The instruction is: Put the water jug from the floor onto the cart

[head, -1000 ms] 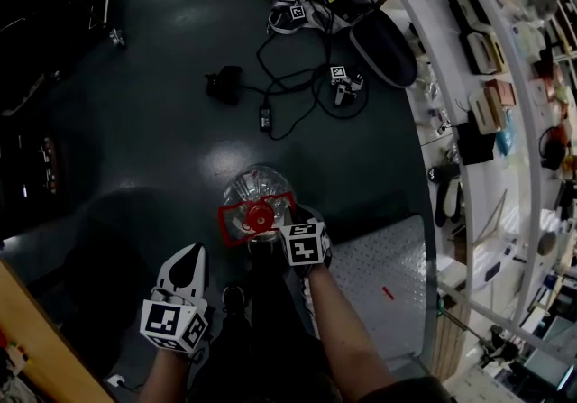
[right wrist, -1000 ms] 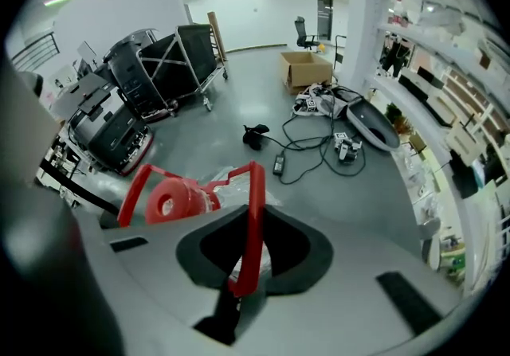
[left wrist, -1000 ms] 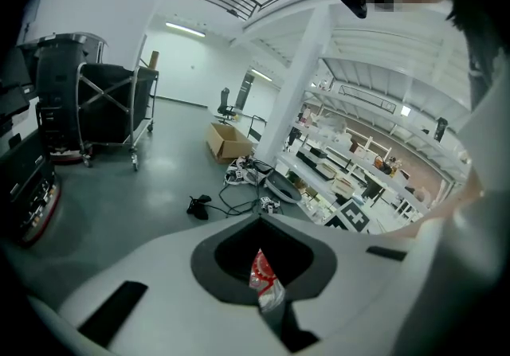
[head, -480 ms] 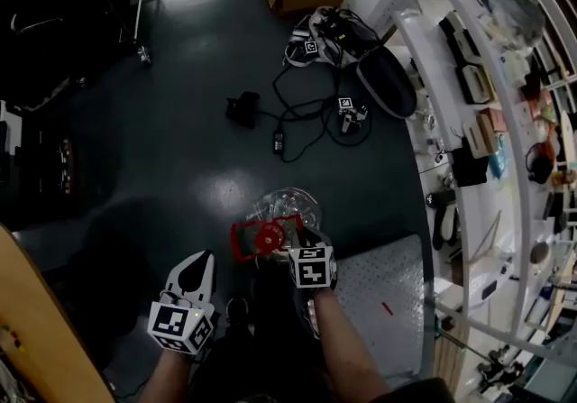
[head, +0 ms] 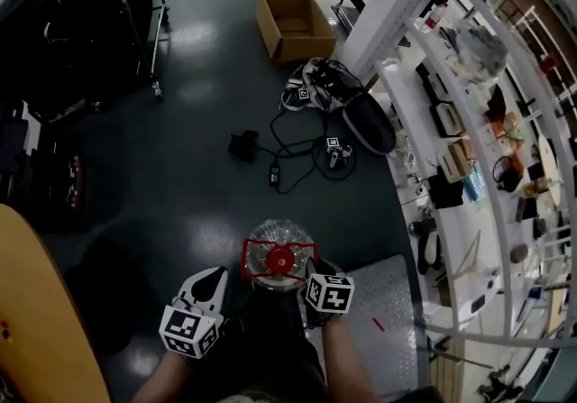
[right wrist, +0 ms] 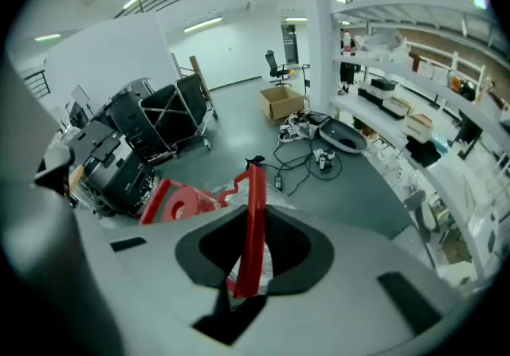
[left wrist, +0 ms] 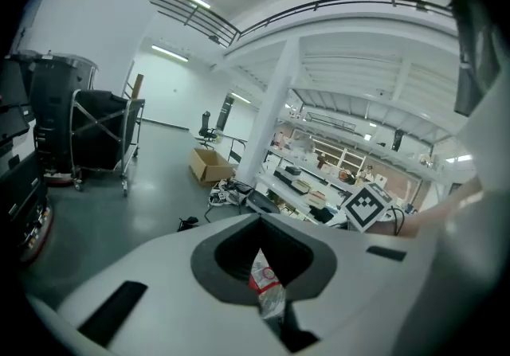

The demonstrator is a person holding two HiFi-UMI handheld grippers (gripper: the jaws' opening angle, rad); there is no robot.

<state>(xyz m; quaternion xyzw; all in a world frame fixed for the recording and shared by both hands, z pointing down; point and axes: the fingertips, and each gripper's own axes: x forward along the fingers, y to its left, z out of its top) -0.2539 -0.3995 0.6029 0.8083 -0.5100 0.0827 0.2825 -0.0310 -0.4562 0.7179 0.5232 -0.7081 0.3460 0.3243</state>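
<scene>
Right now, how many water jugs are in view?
1. The water jug, clear with a red cap, is low in the head view, the right gripper shut on its red handle. Shelves could hide more.

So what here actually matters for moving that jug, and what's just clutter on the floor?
Part of the job:
- water jug
- its red handle
- right gripper, shut on that handle
- left gripper, empty
- grey checker-plate platform, probably the cart

Just lying about:
- cardboard box
- tangle of cables
- black bag
- shelves
- black rolling rack
</scene>
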